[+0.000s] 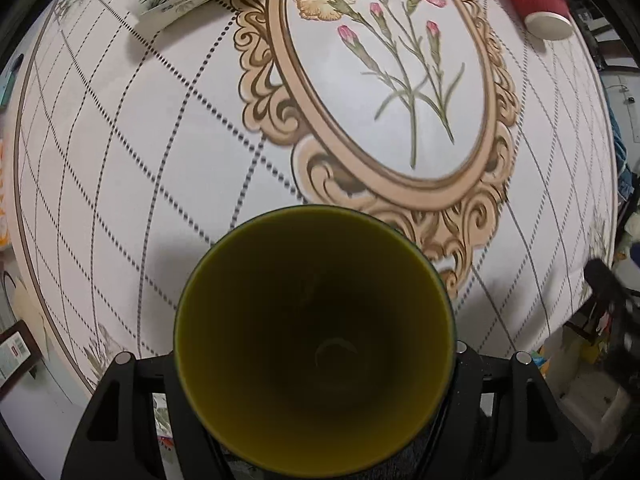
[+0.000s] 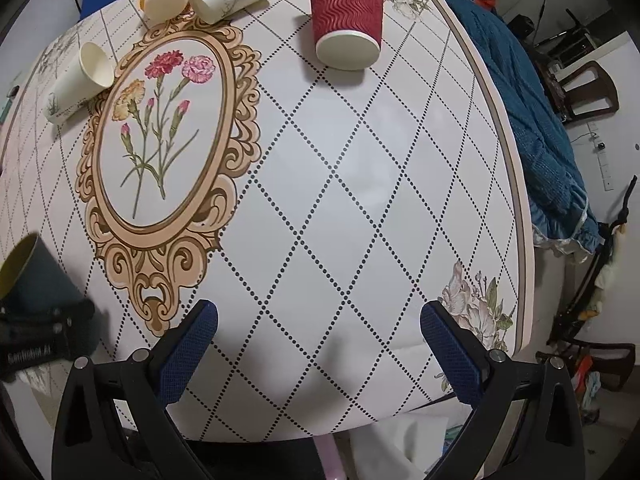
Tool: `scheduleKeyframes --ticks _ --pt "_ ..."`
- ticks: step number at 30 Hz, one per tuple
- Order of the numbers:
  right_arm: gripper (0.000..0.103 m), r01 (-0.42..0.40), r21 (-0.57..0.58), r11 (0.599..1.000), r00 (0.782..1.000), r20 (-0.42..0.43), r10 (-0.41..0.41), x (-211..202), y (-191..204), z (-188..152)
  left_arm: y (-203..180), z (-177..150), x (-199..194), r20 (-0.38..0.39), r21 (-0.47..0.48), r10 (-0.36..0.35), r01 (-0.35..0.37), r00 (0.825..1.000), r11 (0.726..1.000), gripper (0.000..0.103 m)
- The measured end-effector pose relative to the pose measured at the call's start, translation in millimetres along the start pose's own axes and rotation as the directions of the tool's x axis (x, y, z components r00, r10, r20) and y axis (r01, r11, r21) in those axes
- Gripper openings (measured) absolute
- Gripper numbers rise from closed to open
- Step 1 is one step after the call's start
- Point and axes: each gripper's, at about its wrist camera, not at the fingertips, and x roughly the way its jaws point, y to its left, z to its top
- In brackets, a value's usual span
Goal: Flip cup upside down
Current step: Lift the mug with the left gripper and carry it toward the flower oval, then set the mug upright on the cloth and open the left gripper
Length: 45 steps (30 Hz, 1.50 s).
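1. Left tongs (image 1: 316,360): closed around the dark green cup (image 1: 316,344), held off the table (image 2: 360,184), mouth facing forward.
2. Right tongs (image 2: 320,344): wide apart, empty.
3. Progress: cup lifted; inversion and set-down apparently remained.

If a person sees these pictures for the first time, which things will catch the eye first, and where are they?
First comes the dark cup with its yellow-green inside, held in the left tongs and filling the lower middle of the left wrist view, its mouth toward the camera. Next is the oval flower picture printed on the tablecloth, left of centre in the right wrist view. Near the far edge a red ribbed cup stands out, while the right tongs hang open.
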Motion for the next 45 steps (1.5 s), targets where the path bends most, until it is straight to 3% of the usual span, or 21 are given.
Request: scheduleKeyframes --ticks 12,20,28,38,41,45 --pt "0.103 0.008 0.027 1.0 1.0 -0.028 -0.007 16.2 -11.0 3.8 -14.0 20.6 12.5 0.007 -0.032 0.028 -0.028 1.0 0.999 0.069" --pt "0.103 0.005 0.033 0.999 1.0 -0.03 -0.004 16.9 -16.2 6.0 3.5 23.4 11.7 0.011 -0.077 0.01 -0.009 1.0 0.997 0.069" --pt "0.103 0.008 0.035 0.999 1.0 -0.028 -0.007 16.1 -17.5 7.1 3.4 29.6 9.6 0.001 -0.085 -0.006 0.006 1.0 0.996 0.086" --pt "0.103 0.0 0.041 0.999 1.0 -0.024 0.001 11.3 -12.3 4.7 6.2 23.8 -22.7 0.045 -0.11 -0.017 0.022 0.999 0.994 0.087" --pt "0.103 -0.015 0.044 0.999 1.0 -0.022 0.016 7.3 -11.5 3.2 13.7 11.9 -46.5 0.091 -0.134 -0.012 0.024 0.996 0.991 0.087" --pt "0.103 -0.076 0.032 0.997 0.997 -0.012 0.077 -7.8 -3.4 -0.4 24.7 -15.5 -83.8 0.168 -0.178 0.046 -0.016 0.985 0.984 0.087"
